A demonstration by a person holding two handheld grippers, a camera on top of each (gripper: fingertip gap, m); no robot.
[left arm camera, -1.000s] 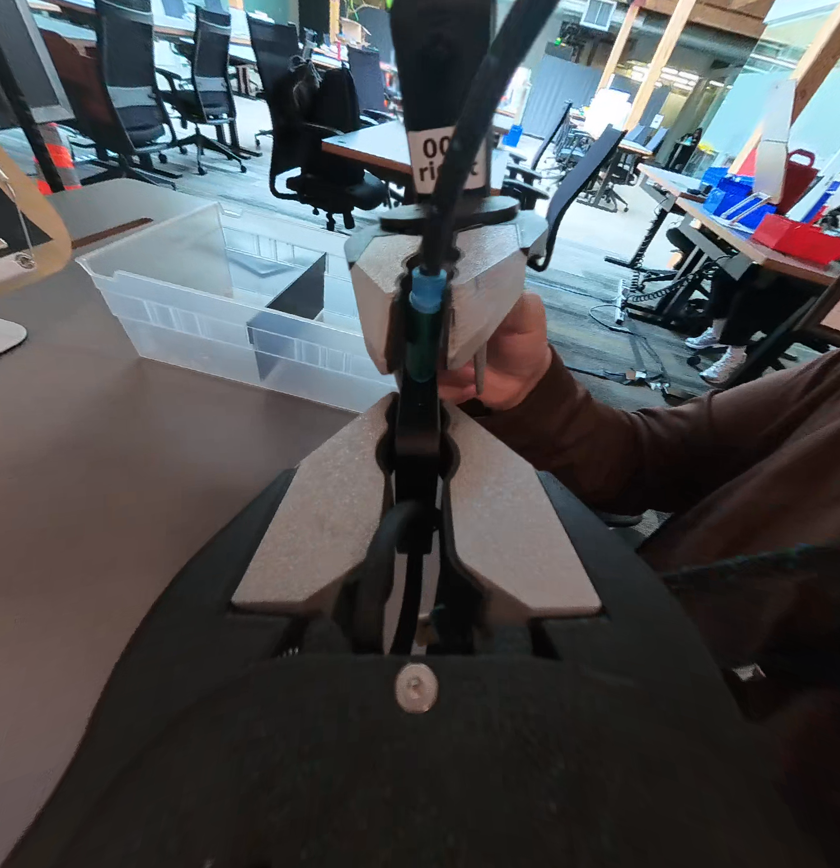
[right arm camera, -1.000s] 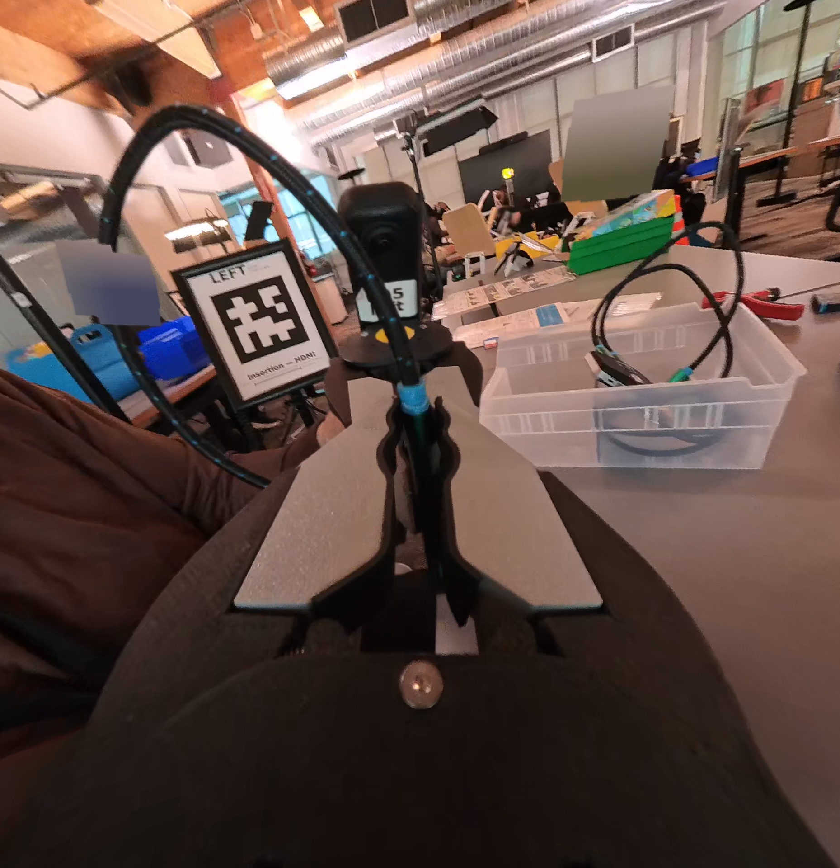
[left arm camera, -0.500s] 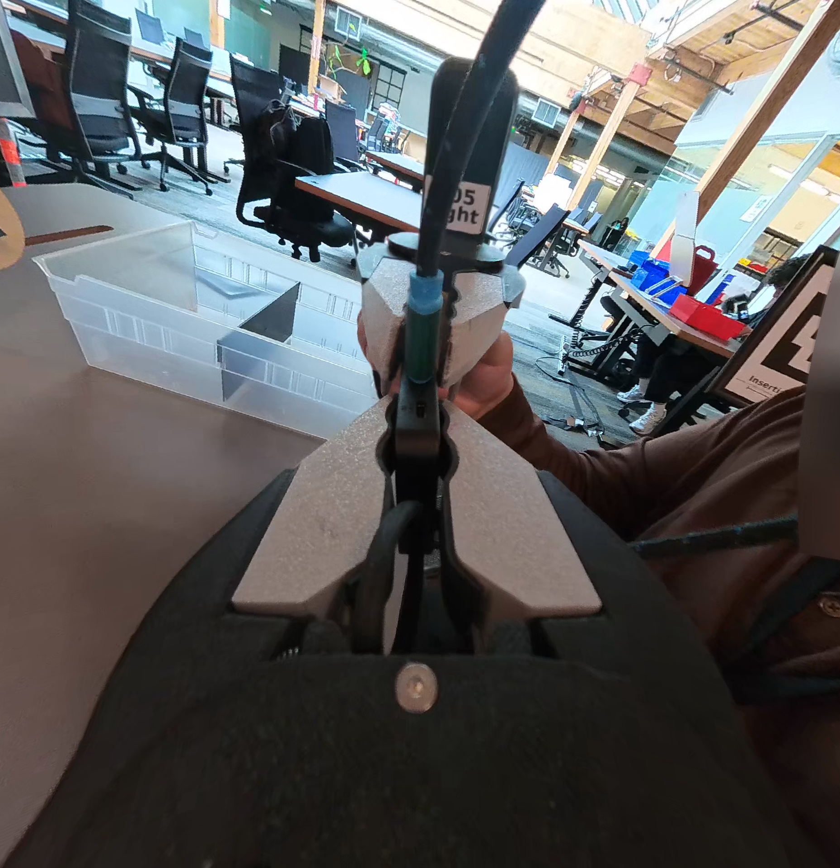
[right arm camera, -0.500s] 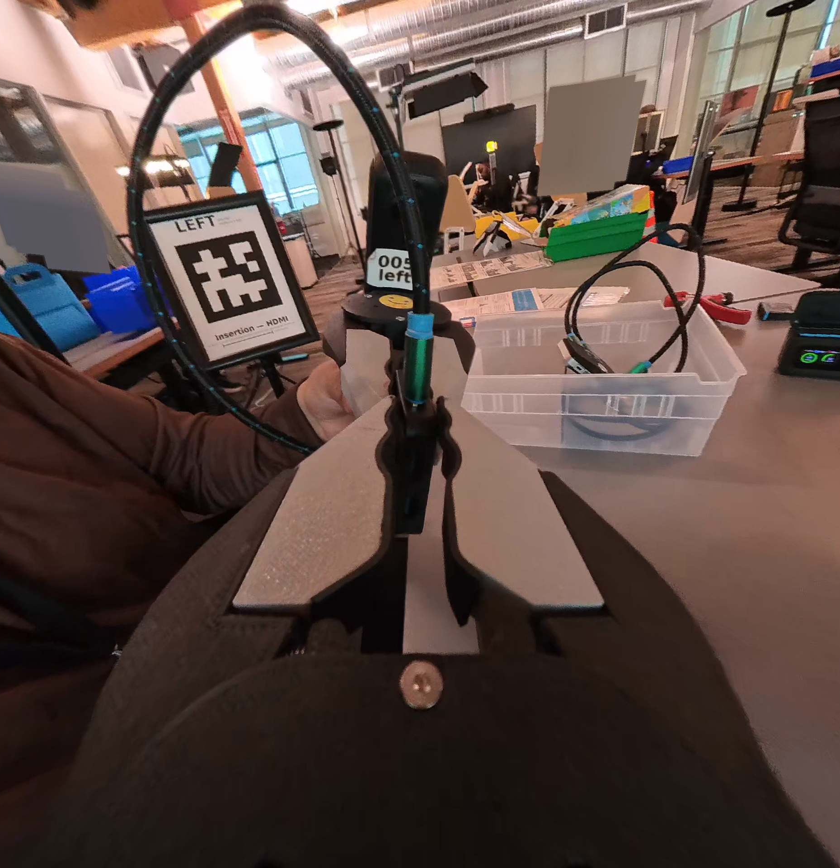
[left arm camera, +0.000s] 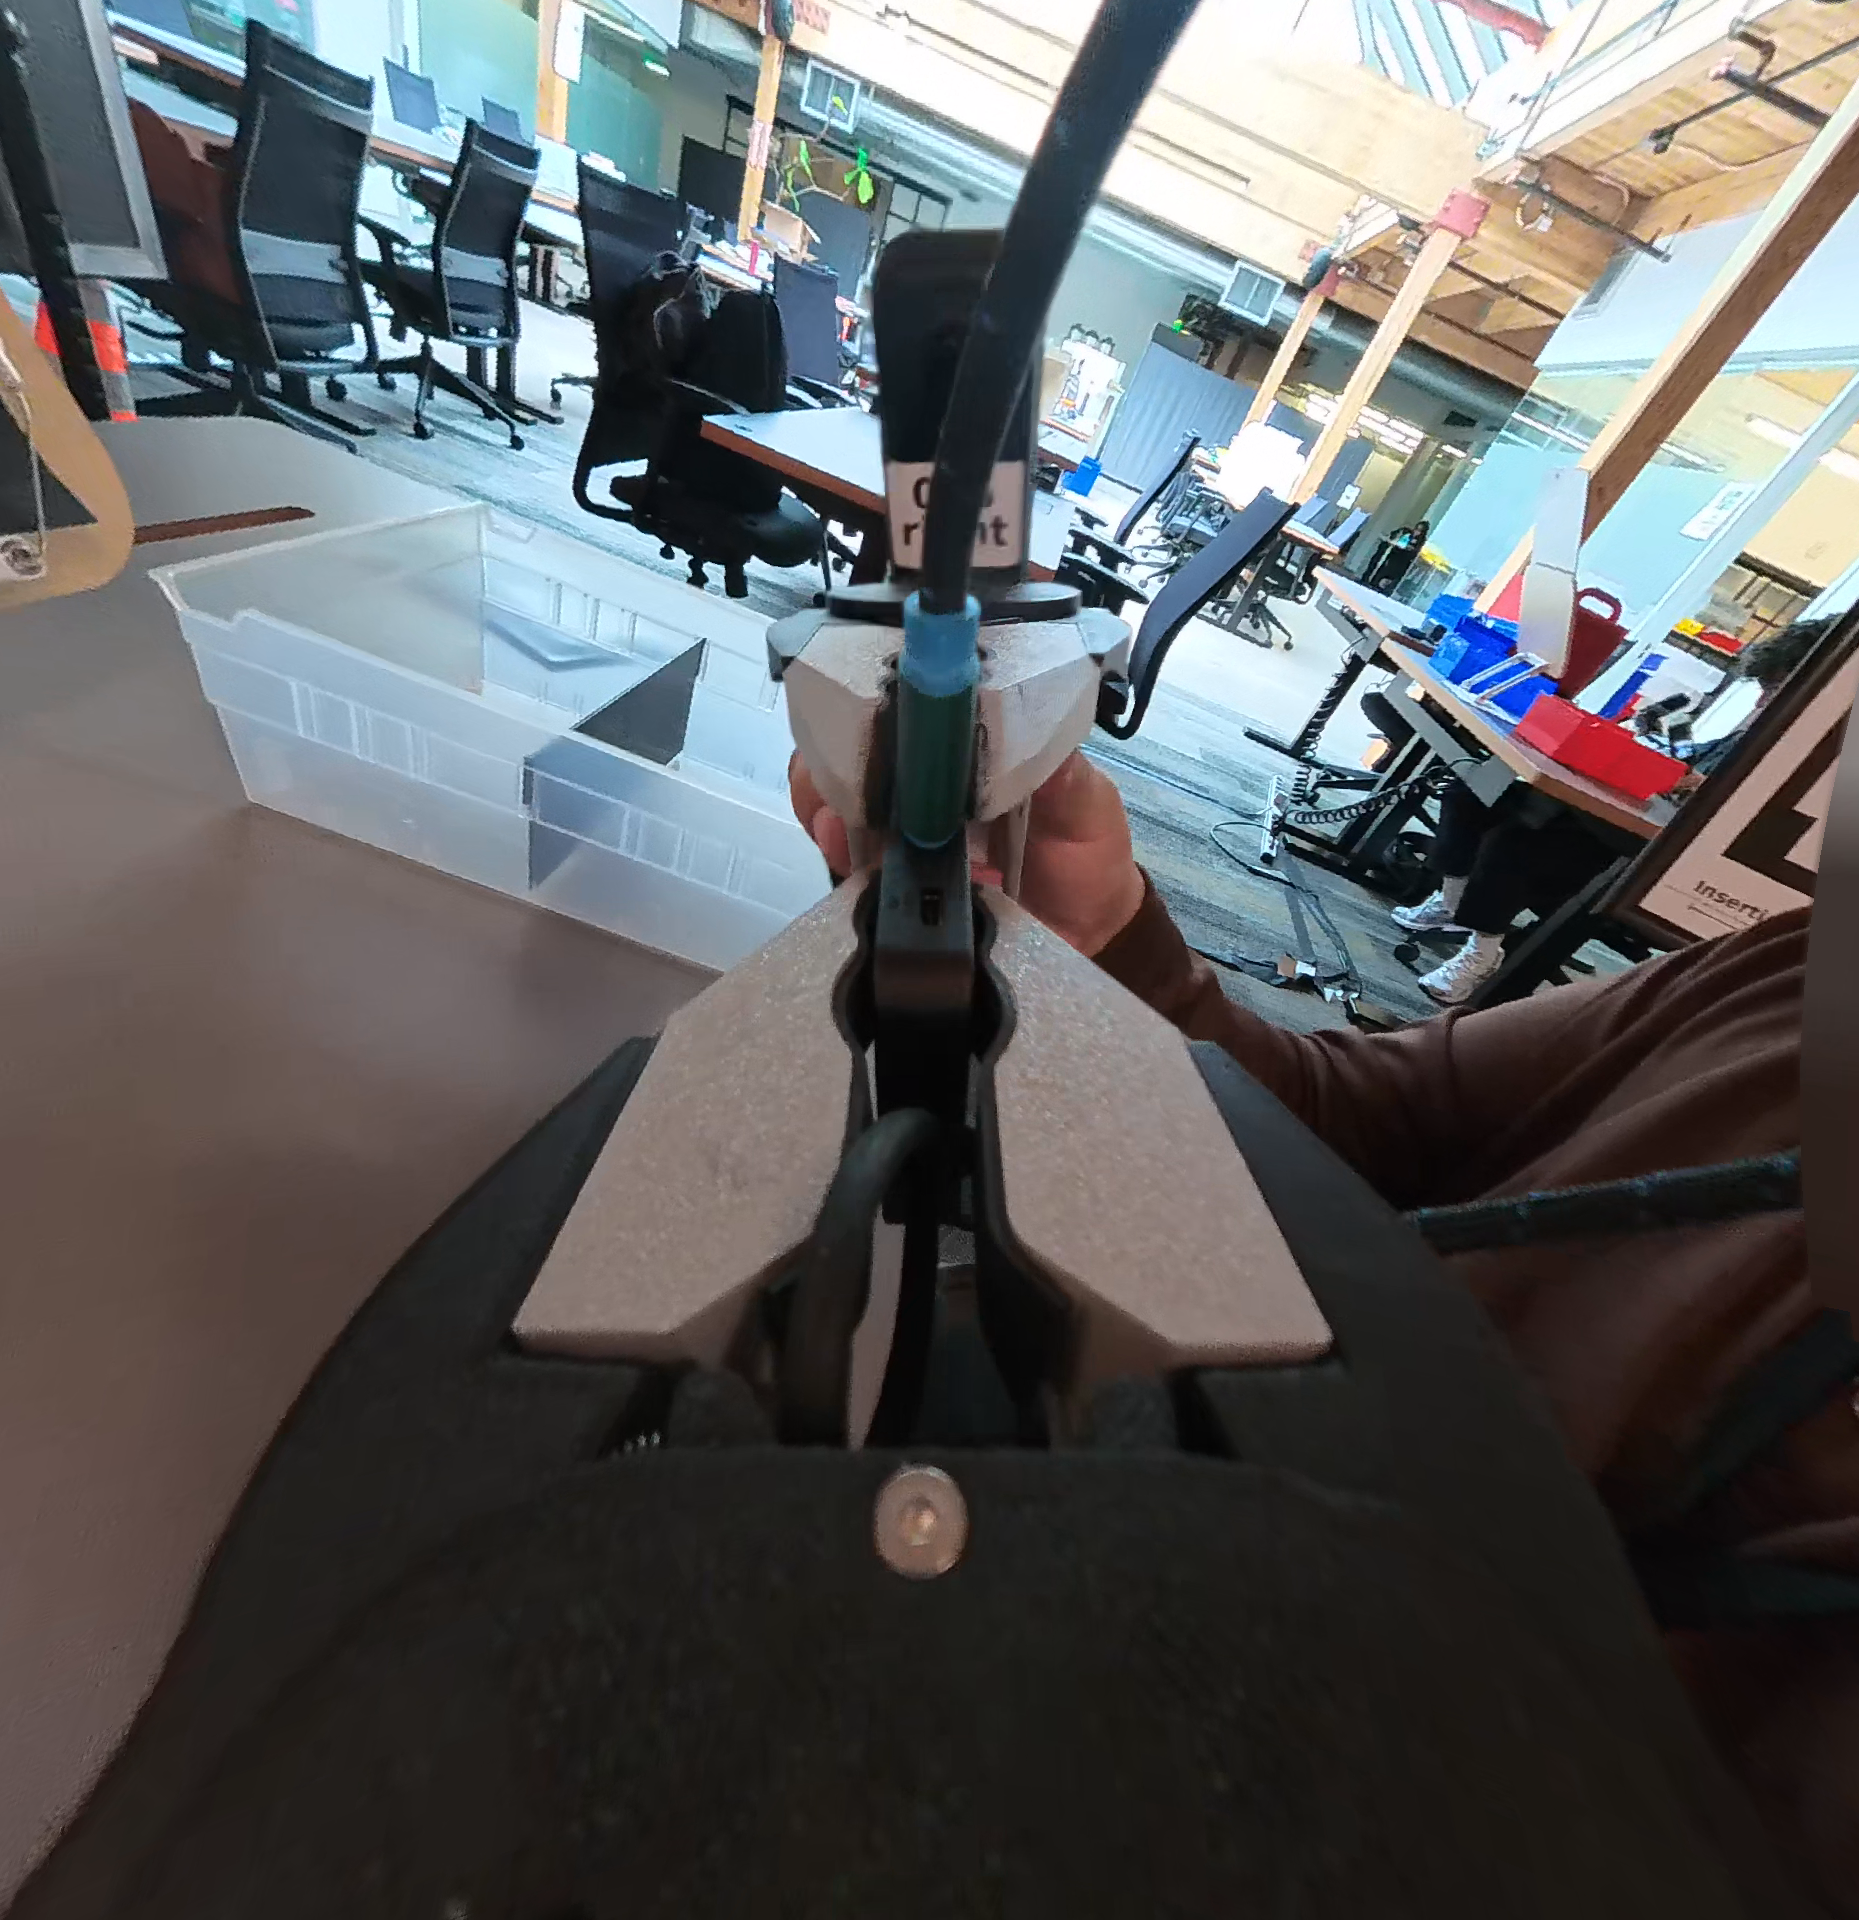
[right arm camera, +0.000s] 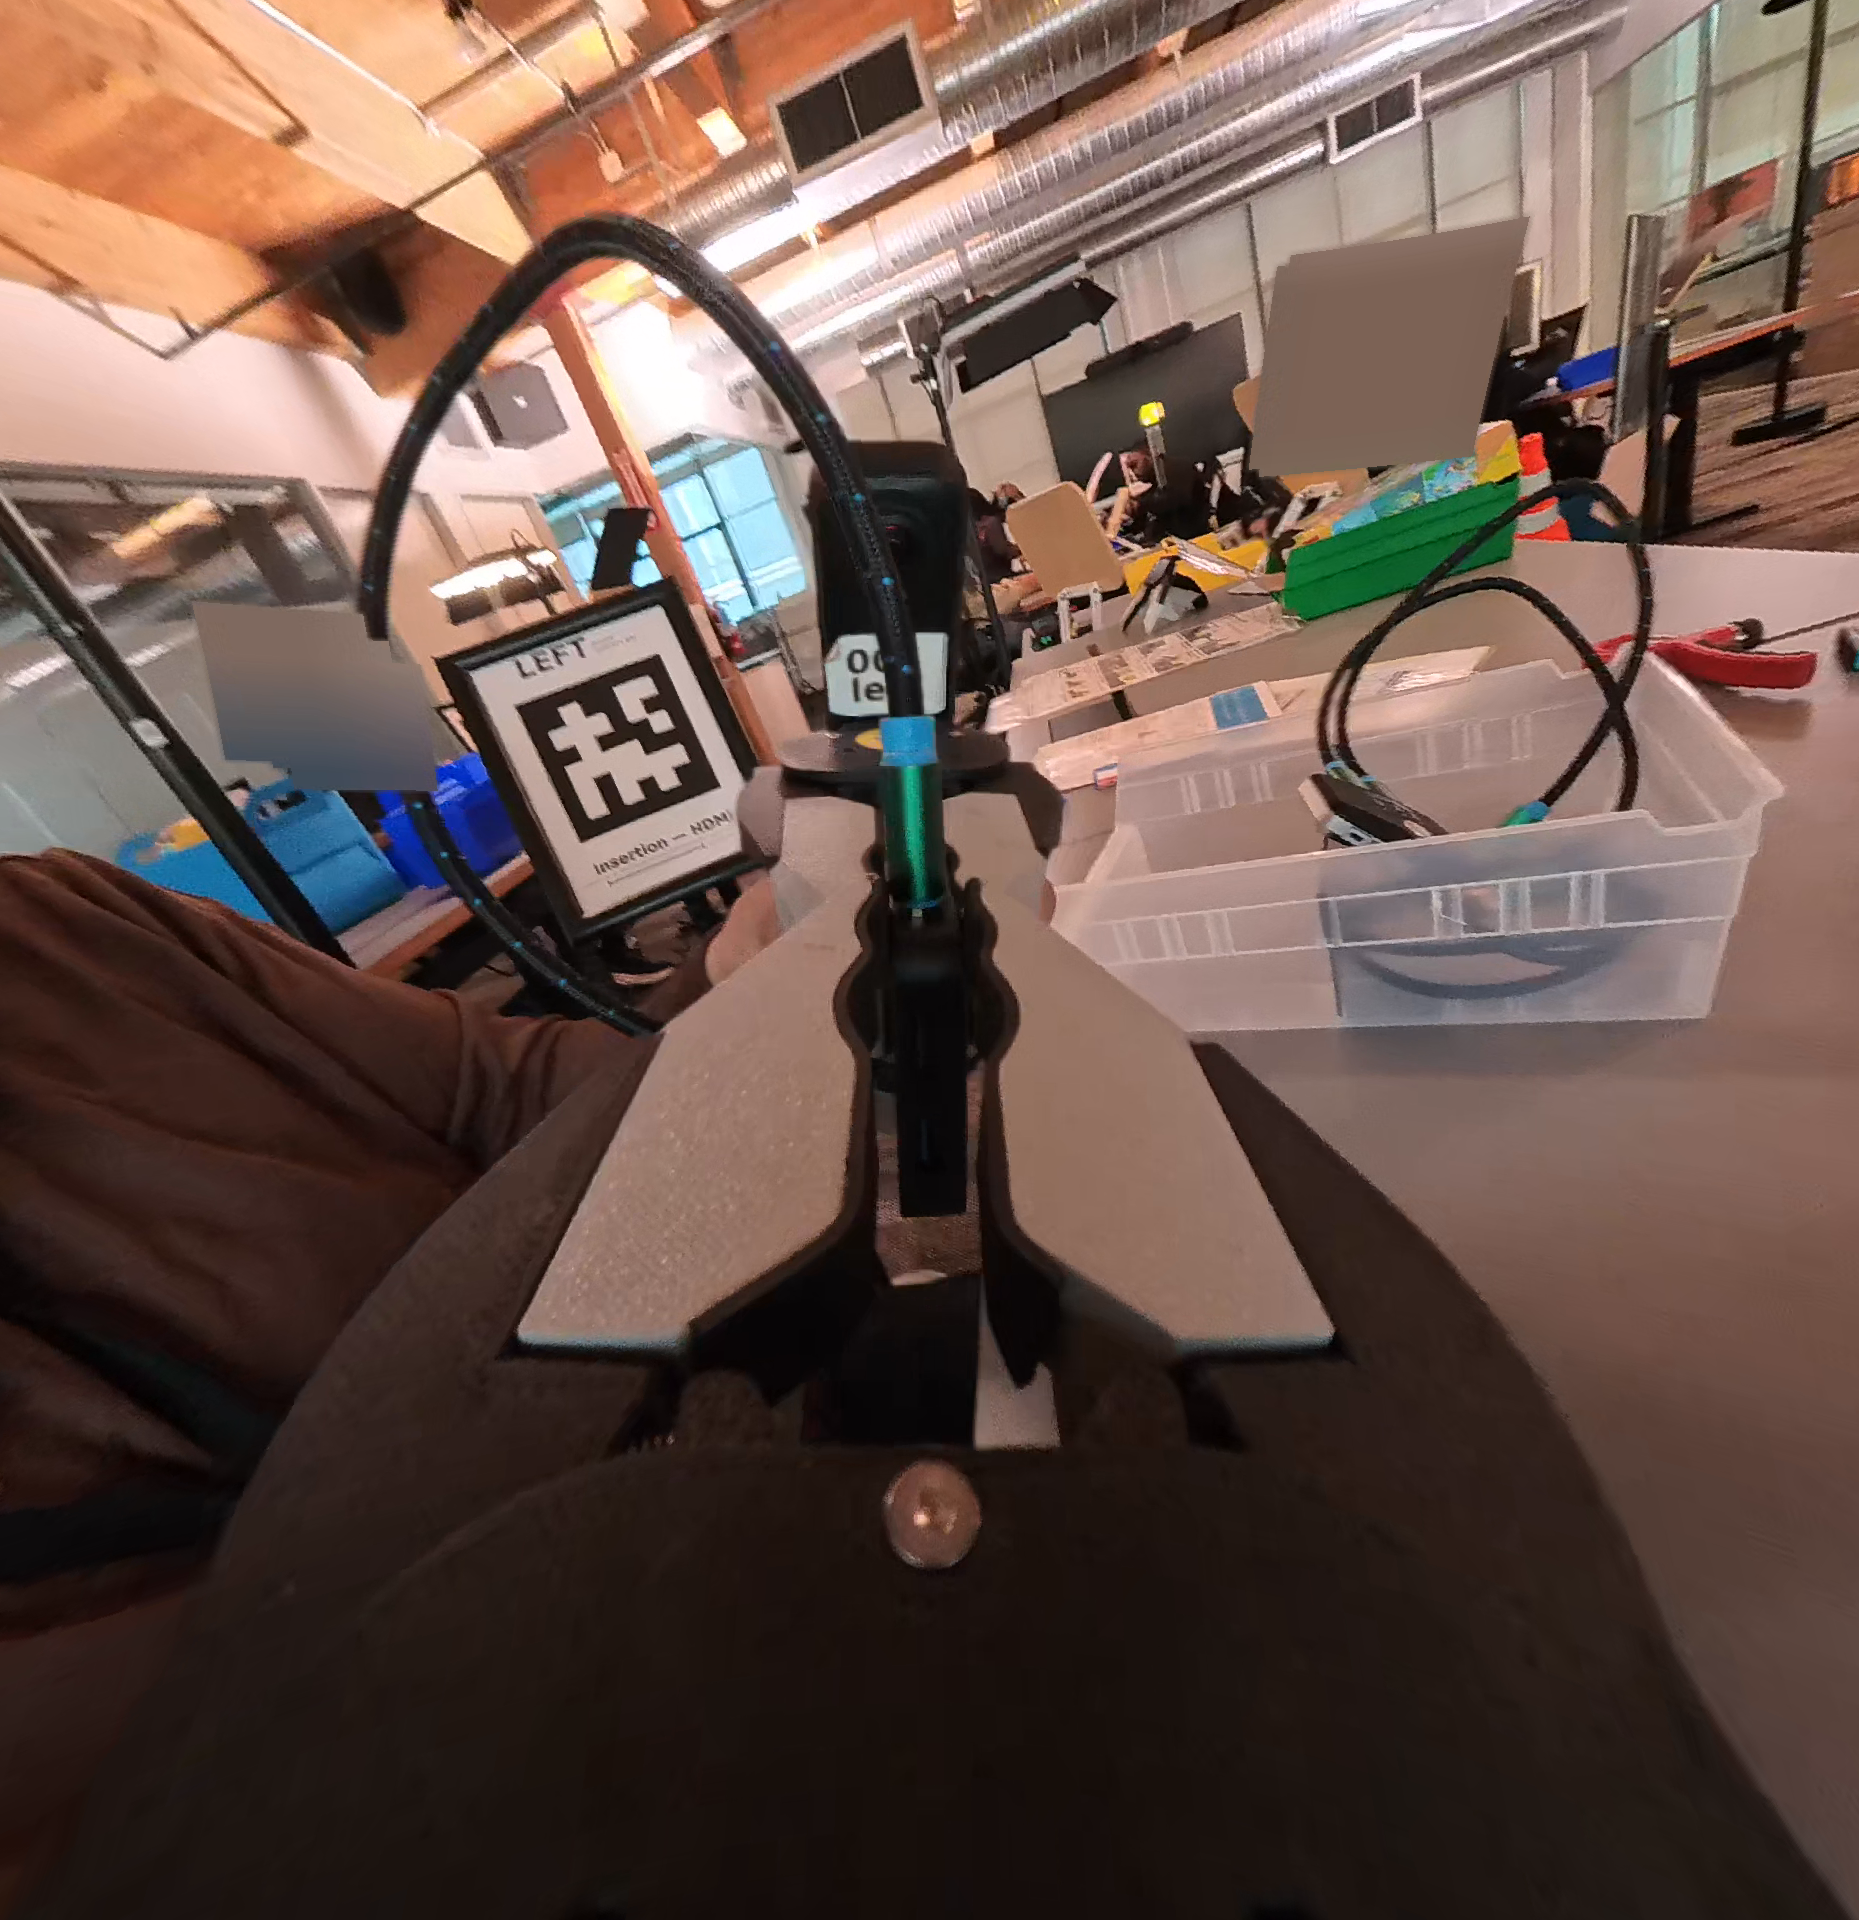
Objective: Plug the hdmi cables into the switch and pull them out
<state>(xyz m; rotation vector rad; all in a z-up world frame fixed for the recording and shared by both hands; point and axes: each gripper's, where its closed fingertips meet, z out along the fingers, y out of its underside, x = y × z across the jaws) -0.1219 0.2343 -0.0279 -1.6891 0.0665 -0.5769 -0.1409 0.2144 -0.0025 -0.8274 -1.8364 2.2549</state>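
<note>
My left gripper [left arm camera: 920, 920] and my right gripper [right arm camera: 920, 925] meet tip to tip above the table edge, both shut. The left one clamps a black switch body [left arm camera: 920, 966] with a short black lead looping back between its fingers. The right one clamps the black plug [right arm camera: 923, 1039] of an HDMI cable [right arm camera: 592, 239]. The plug's green sleeve [right arm camera: 909, 831] and blue collar rise between the two grippers, and the braided cable arcs up and over to the person's lap. The sleeve [left arm camera: 935, 758] shows against the right gripper [left arm camera: 930, 727] in the left wrist view. I cannot tell whether the plug sits in the switch.
A clear bin [right arm camera: 1424, 935] on the grey table [right arm camera: 1579, 1299] holds another HDMI cable [right arm camera: 1621, 727]. A second clear bin [left arm camera: 385, 727] with a black divider stands front left. A framed marker sign [right arm camera: 613, 769], red pliers [right arm camera: 1725, 660] and the person's brown sleeve [left arm camera: 1476, 1060] are near. Less than 4 cm separates the two grippers' tips.
In the right wrist view the green sleeve stands farther out past my fingertips than a second ago. Both views have tilted and swung slightly. Both grippers stay shut.
</note>
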